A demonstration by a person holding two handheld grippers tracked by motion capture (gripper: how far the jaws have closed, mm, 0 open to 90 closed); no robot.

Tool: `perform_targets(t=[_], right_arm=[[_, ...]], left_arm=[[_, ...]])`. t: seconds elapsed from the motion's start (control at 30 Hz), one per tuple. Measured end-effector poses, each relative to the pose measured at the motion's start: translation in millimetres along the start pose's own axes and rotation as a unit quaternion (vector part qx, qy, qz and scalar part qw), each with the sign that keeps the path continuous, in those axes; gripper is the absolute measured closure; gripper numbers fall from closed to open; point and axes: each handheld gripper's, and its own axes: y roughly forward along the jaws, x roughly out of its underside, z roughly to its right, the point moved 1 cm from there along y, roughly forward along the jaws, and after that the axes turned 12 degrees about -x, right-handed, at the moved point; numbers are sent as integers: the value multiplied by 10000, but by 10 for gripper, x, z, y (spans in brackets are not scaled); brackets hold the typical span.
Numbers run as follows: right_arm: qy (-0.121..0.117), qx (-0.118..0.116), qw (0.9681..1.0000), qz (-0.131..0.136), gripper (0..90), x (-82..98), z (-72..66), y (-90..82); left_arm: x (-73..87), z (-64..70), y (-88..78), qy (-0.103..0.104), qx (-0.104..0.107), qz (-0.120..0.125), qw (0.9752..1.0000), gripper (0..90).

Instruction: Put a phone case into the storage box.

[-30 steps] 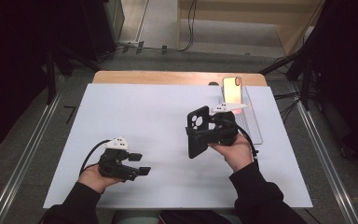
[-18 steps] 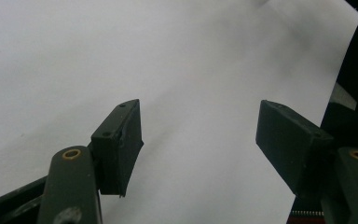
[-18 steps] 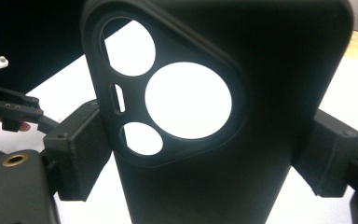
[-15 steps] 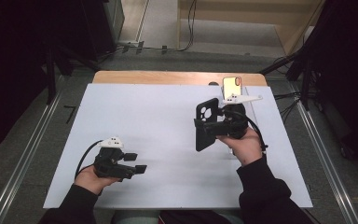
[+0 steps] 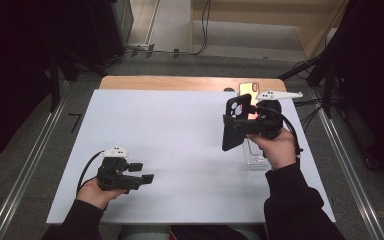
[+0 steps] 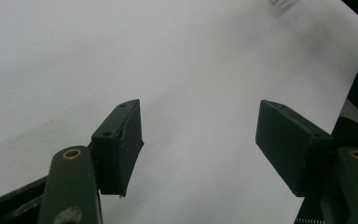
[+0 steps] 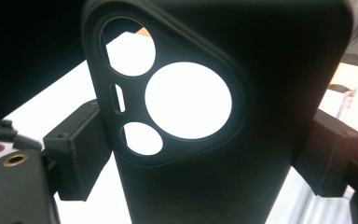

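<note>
My right gripper (image 5: 236, 126) is shut on a black phone case (image 5: 231, 131) and holds it upright above the right side of the white table cover (image 5: 180, 135). In the right gripper view the case (image 7: 284, 70), with its round camera cut-outs, sits between both pads, the right gripper (image 7: 205, 154) clamping its two long edges. Just behind the case, a phone (image 5: 248, 91) with an orange-lit screen stands at the back right. My left gripper (image 5: 142, 172) rests low at the front left, open, and the left gripper (image 6: 200, 140) has just white surface between its jaws.
A clear plastic stand (image 5: 255, 154) lies on the cover under the right hand. A wooden strip of the table (image 5: 180, 82) runs along the far edge. Dark floor and metal rails (image 5: 30, 165) flank the table.
My right gripper has lifted the case and carried it to the right and away, closer to the phone. The left gripper has hardly moved.
</note>
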Motion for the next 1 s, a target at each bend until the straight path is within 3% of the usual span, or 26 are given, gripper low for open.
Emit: perform_targets(t=[0.4,0.67,1.0], right_arm=[[151,430,9987,220,131,-76,305,-210],[257,753,9965,269,131,-76,490,-279],[317,1112,9929,279,131,-54,653,-287]], left_arm=[[51,-2,-50,-81,-15,7,10000,320],[77,-35,-85,-276,-66,19,9996,319],[77,-18,-54,-183,-44,2,9998,318]])
